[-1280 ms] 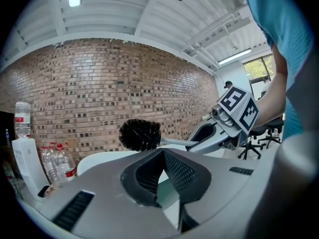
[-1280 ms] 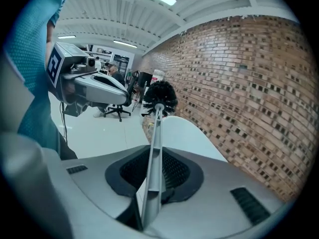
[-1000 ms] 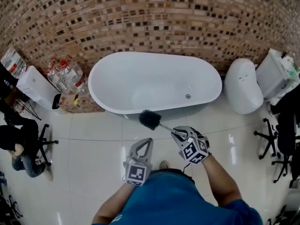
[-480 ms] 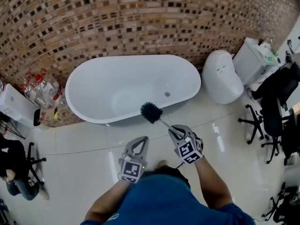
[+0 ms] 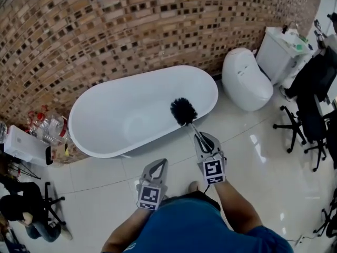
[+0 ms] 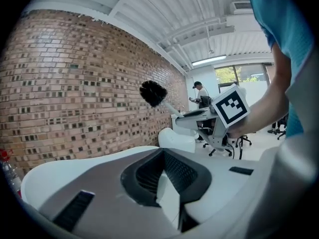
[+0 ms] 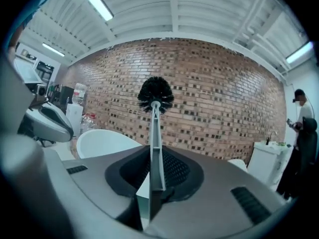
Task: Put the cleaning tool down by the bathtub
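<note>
Right gripper [image 5: 201, 137] clamped on toilet brush [image 5: 183, 111] handle, with the bristle head in the air over the bathtub [image 5: 142, 73] right-hand end. Left gripper [image 5: 160, 163] jaws together, empty, in front of the bathtub and not touching it.

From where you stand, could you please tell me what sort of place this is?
Probably a bathroom mock-up inside an office: a freestanding bathtub and toilet by a brick wall, office chairs alongside.

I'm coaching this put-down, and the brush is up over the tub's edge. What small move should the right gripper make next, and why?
Probably draw the right gripper back and down toward the floor beside the bathtub: it is shut on the toilet brush, whose bristle head hangs over the tub's rim.
</note>
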